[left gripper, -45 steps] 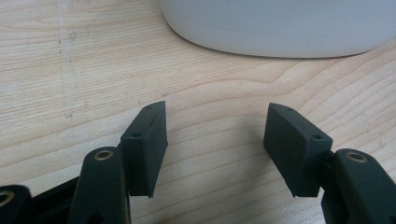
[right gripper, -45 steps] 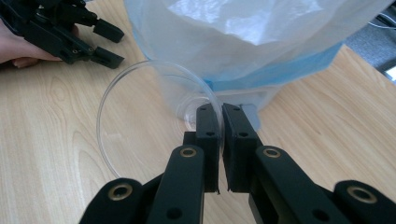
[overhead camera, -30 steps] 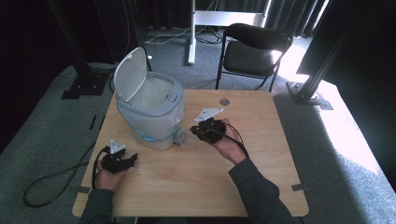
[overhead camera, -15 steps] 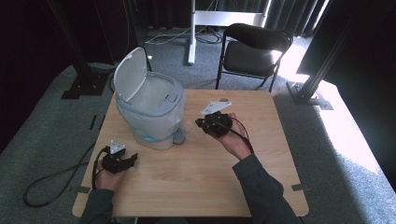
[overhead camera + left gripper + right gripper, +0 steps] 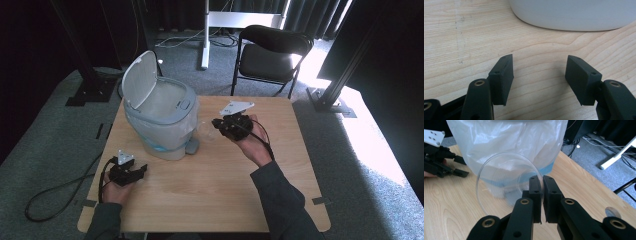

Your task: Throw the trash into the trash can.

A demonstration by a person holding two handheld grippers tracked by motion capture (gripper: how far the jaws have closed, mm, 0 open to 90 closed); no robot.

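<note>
The right tongs [image 5: 541, 195] are clamped on the rim of a clear plastic cup [image 5: 506, 182]; in the right gripper view the thin wall of the cup is pinched between the two black pads, and the cup's open mouth faces the camera, lying to the left of the pads. In the high view the cup [image 5: 205, 131] sits at the tip of the right tongs [image 5: 218, 125], held above the bench [image 5: 225, 190] and just beside the bin [image 5: 160, 117], between the tongs and the bin's wall. The bin is white, lined with a clear bag [image 5: 506, 142] that hangs down over its outside, and its lid [image 5: 138, 80] stands open, tilted back.

The left tongs [image 5: 539, 75] are apart with nothing between the pads, only bare wood; the curved white base of the bin lies just ahead of them. In the high view the left tongs [image 5: 140, 171] rest low at the near left of the bench, well apart from the cup.

A small round disc [image 5: 612, 212] lies on the bench to the right of the right tongs. No brand, label or writing can be read on any of these things
</note>
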